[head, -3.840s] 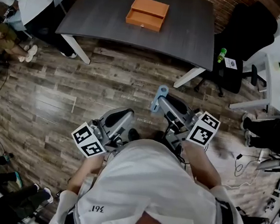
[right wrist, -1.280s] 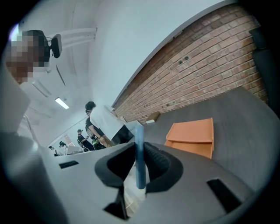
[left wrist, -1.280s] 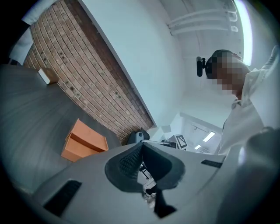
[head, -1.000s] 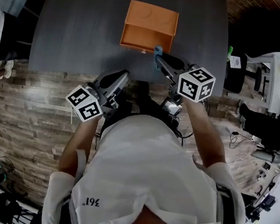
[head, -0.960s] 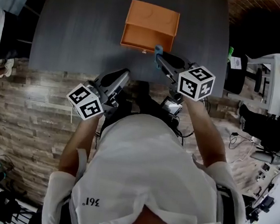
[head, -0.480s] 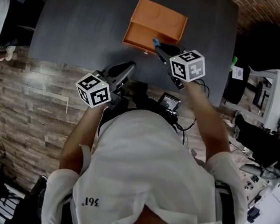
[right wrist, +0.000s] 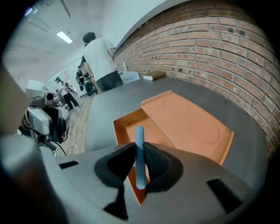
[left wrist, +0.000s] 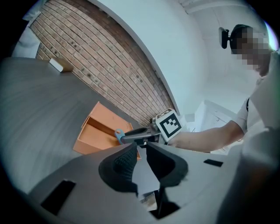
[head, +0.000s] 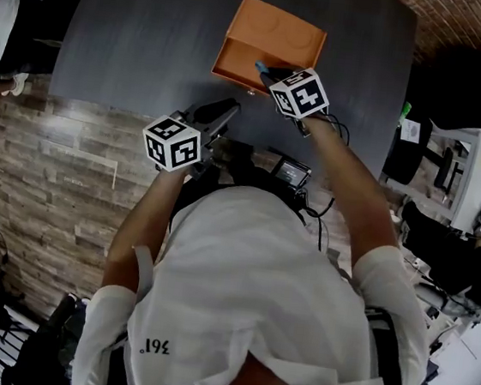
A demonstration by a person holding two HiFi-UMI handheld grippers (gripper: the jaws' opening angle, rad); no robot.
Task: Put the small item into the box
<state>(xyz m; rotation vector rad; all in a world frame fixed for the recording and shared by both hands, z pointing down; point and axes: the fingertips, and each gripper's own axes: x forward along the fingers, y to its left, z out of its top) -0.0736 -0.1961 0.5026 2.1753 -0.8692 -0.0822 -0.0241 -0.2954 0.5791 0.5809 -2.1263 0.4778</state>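
Finds the small item (right wrist: 139, 135), a blue stick, clenched upright between the jaws of the right gripper (right wrist: 139, 149), over the near wall of the box (right wrist: 127, 127). Confirms the same from the head view: small item (head: 260, 65) at the tip of the right gripper (head: 270, 71), just over the near side of the box (head: 281, 30).

Records the change against a second ago: right gripper then short of the box, over the near edge of the surface (head: 137, 37); now carried forward, lowered and tipped downward over the open compartment. Grip unaltered. Judges the carry all but complete, with only the lowering and release left.

Notes the left gripper (left wrist: 141, 149) brought in lower, nearer than the box and to its left, jaws slightly parted with nothing between them. Places it in the head view (head: 224, 112) clear of the box.

Edges: the item's lower end appears to sit close above the rim of the near wall; advises a little more forward travel before letting go, lest the stick catch the rim and fall outside. Far portion of the box closed over by its flat top, so only the near compartment usable.

Room: bare surface on every side of the box; one flat light object (left wrist: 60, 65) well beyond it.
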